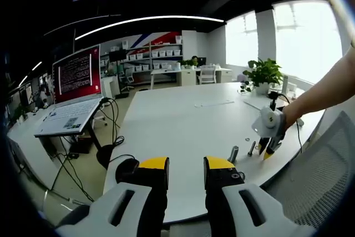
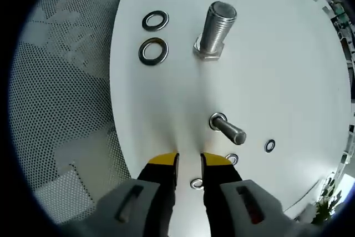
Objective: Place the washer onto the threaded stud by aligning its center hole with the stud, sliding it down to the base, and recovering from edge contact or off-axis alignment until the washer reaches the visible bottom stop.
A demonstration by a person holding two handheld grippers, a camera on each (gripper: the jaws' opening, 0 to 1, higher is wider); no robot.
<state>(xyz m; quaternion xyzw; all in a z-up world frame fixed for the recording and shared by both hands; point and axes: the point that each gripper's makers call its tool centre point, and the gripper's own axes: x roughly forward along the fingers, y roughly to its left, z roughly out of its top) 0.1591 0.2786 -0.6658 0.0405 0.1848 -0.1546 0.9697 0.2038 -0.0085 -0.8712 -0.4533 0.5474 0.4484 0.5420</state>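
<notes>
In the right gripper view a large threaded stud (image 2: 216, 29) stands on its hex base on the white table (image 2: 277, 70). A thinner stud (image 2: 228, 129) stands closer, with a washer around its foot. Two big washers (image 2: 155, 20) (image 2: 153, 51) lie flat left of the large stud. My right gripper (image 2: 189, 162) points down at the table, its jaws a narrow gap apart. A small washer (image 2: 196, 183) lies in that gap, touching neither jaw. Another small washer (image 2: 232, 159) sits beside the right jaw. My left gripper (image 1: 186, 165) hovers open and empty over the near table edge. The right gripper (image 1: 268, 147) shows beside the studs (image 1: 233, 154).
One more small washer (image 2: 269, 146) lies right of the thin stud. A mesh chair (image 2: 61, 109) stands close against the table edge. A laptop (image 1: 75, 95) on a stand, cables and a potted plant (image 1: 263, 74) sit further off. A person's forearm (image 1: 327, 90) reaches in from the right.
</notes>
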